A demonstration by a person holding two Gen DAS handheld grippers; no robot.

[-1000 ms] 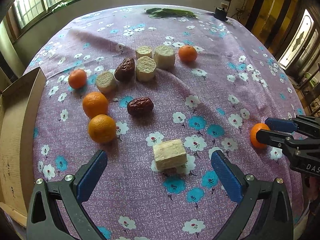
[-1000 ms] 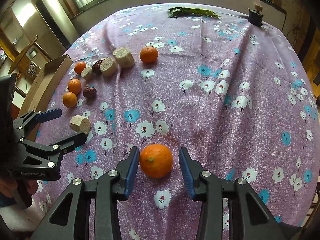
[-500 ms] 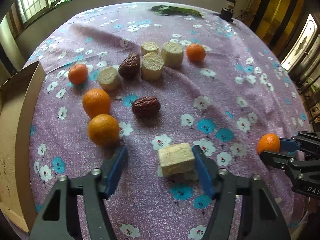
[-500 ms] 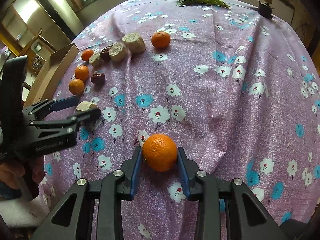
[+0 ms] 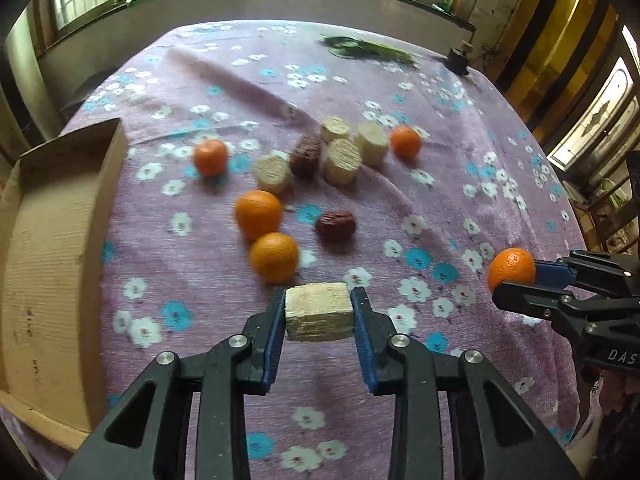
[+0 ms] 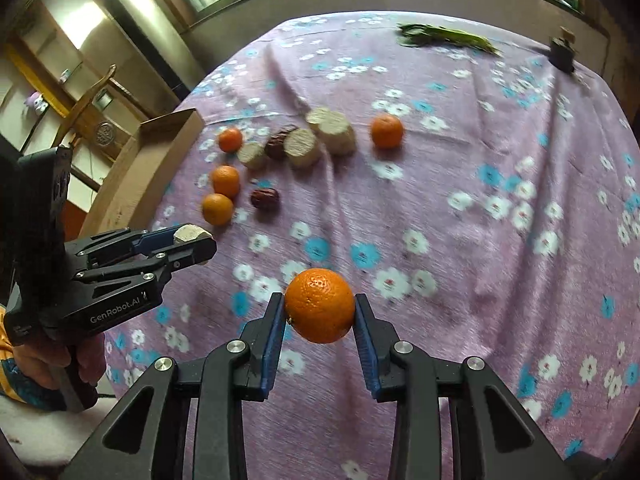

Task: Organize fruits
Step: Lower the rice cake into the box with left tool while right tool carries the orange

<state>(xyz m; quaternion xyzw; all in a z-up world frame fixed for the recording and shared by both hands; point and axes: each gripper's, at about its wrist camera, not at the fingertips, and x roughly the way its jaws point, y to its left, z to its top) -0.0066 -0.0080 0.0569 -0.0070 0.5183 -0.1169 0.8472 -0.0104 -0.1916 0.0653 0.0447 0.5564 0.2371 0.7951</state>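
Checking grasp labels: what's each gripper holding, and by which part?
Left gripper: pale sugarcane chunk, fingers on its two opposite ends. Right gripper: orange, pinched across its middle, left and right sides.

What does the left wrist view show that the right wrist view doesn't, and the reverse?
Left wrist only: the cardboard box's inside floor and the doors at far right. Right wrist only: the person's hand holding the left gripper, and a wooden chair. Both: the pale block clamped in the left gripper, the orange clamped in the right gripper, and loose fruit on the floral tablecloth.
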